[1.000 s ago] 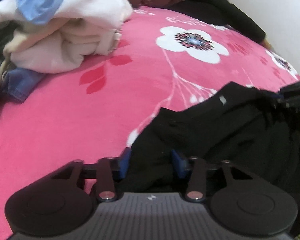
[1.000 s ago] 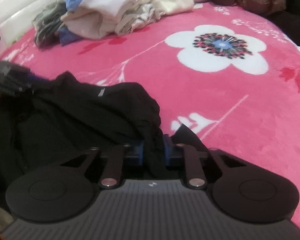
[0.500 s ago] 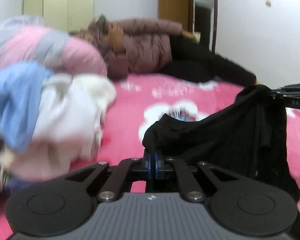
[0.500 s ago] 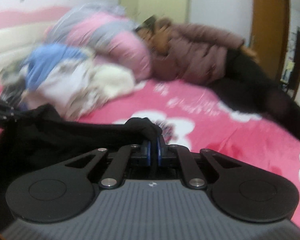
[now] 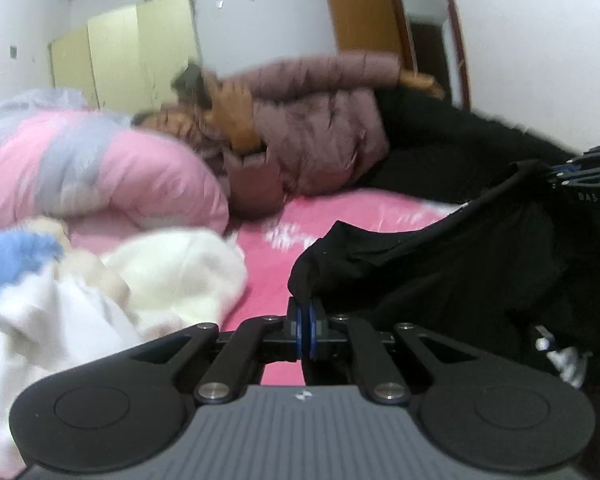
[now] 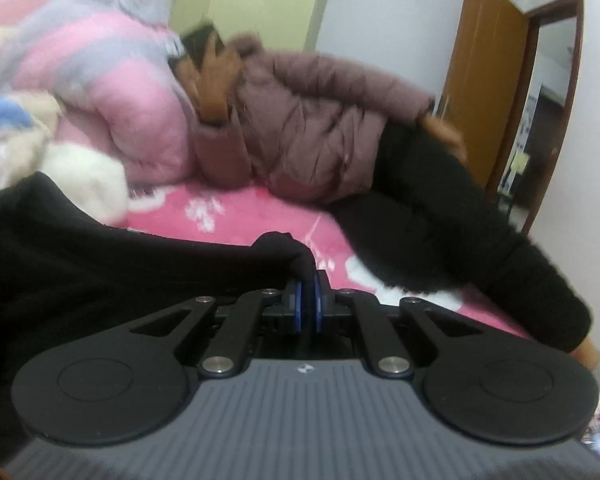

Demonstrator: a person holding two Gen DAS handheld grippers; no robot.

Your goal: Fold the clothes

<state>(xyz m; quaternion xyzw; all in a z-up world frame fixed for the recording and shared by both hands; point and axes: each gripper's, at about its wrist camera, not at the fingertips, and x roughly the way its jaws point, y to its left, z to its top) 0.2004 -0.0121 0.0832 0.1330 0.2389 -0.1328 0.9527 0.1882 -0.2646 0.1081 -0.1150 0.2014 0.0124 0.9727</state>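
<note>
Black garment (image 5: 460,264) hangs stretched between our two grippers, lifted above the pink blanket (image 5: 272,276) that covers the bed. Our left gripper (image 5: 304,314) has its blue pads pressed tight together on one bunched corner of the cloth, which rises in a small knot just above the fingertips. From the left wrist view we see the fabric run up and to the right as a taut edge to our right gripper (image 5: 580,178), which pinches the other end at the frame's right side. In the right wrist view our right gripper (image 6: 306,304) likewise has its pads clamped on a rolled nub of the same black cloth, and the rest of the garment fills the left side of that frame. To the left on the bed lies a blurred heap of pale clothes (image 5: 100,280), white, cream and blue. Behind it sits a pink and grey quilt (image 5: 100,172). A person in a mauve padded jacket (image 6: 320,128) and dark trousers lies across the far side of the bed.
</note>
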